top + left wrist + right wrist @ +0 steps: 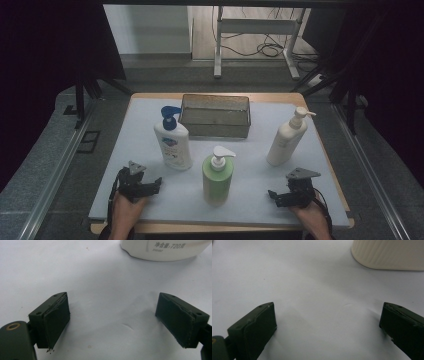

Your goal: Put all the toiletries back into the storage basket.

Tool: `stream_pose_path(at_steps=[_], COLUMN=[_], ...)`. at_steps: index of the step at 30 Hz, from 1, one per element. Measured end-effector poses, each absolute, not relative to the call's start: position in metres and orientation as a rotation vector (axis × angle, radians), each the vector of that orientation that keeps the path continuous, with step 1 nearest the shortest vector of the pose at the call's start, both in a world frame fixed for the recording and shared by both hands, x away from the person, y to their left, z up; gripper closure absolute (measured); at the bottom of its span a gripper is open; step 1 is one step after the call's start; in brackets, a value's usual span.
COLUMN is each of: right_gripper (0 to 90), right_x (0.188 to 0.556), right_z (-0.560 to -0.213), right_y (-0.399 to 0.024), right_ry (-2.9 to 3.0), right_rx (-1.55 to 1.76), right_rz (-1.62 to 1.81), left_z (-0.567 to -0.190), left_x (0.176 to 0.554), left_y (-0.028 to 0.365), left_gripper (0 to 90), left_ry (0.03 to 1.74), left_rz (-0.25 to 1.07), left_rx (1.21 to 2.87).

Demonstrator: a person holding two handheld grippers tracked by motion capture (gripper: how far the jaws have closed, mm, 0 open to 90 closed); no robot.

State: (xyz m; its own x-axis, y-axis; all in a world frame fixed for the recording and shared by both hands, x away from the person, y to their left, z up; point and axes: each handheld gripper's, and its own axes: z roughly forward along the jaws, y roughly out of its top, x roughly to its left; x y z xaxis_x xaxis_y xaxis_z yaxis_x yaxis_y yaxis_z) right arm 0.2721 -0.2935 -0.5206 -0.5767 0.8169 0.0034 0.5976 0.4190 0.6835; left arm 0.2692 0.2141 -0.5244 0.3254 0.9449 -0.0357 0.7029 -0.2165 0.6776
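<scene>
1. Table first – a pale sheet covers it, wood edge showing at the right and far side.
2. Wire basket sits at the far middle, well apart from both hands.
3. Three pump bottles: white with blue pump left, green centre-front, cream right – open sheet between each.
4. Left gripper rests near the front edge, jaws spread wide, holding nothing.
5. Right gripper likewise – wide apart, nothing between, bare sheet ahead.
</scene>
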Motion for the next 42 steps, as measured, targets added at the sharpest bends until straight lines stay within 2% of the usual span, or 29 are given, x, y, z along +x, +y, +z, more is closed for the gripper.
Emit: stream_pose_path(at_steps=[6,9,11,19,21,22,26,33,38,42], right_gripper=[4.8,14.2,17.0,19.6,26.9,26.9,41.2,51.1,62.6,75.8], right_x=[0.271,0.271,0.272,0.275,0.278,0.278,0.284,0.293,0.307,0.313], right_z=[-0.519,-0.516,-0.514,-0.507,-0.504,-0.504,-0.503,-0.501,-0.503,-0.503], right_y=[-0.295,-0.299,-0.302,-0.305,-0.309,-0.309,-0.319,-0.328,-0.346,-0.354], right_ry=[2.355,2.357,2.355,2.329,2.308,2.308,2.258,2.209,2.191,2.167], right_rx=[1.208,1.21,1.222,1.207,1.233,1.233,1.272,1.346,1.416,1.423], right_rz=[0.937,0.939,0.932,0.961,0.985,0.985,0.991,0.992,0.977,0.984], left_z=[-0.524,-0.524,-0.524,-0.524,-0.525,-0.525,-0.525,-0.525,-0.525,-0.525], left_x=[0.269,0.269,0.269,0.269,0.269,0.269,0.269,0.269,0.269,0.269], left_y=[0.214,0.214,0.214,0.214,0.214,0.214,0.214,0.214,0.214,0.214], left_gripper=[11.6,11.6,11.6,11.6,11.6,11.6,11.6,11.6,11.6,11.6], left_ry=[1.446,1.445,1.445,1.446,1.445,1.445,1.445,1.445,1.445,1.445], left_rz=[0.524,0.524,0.524,0.524,0.525,0.525,0.525,0.526,0.526,0.527], left_rx=[1.996,1.996,1.996,1.995,1.995,1.995,1.995,1.994,1.995,1.995])
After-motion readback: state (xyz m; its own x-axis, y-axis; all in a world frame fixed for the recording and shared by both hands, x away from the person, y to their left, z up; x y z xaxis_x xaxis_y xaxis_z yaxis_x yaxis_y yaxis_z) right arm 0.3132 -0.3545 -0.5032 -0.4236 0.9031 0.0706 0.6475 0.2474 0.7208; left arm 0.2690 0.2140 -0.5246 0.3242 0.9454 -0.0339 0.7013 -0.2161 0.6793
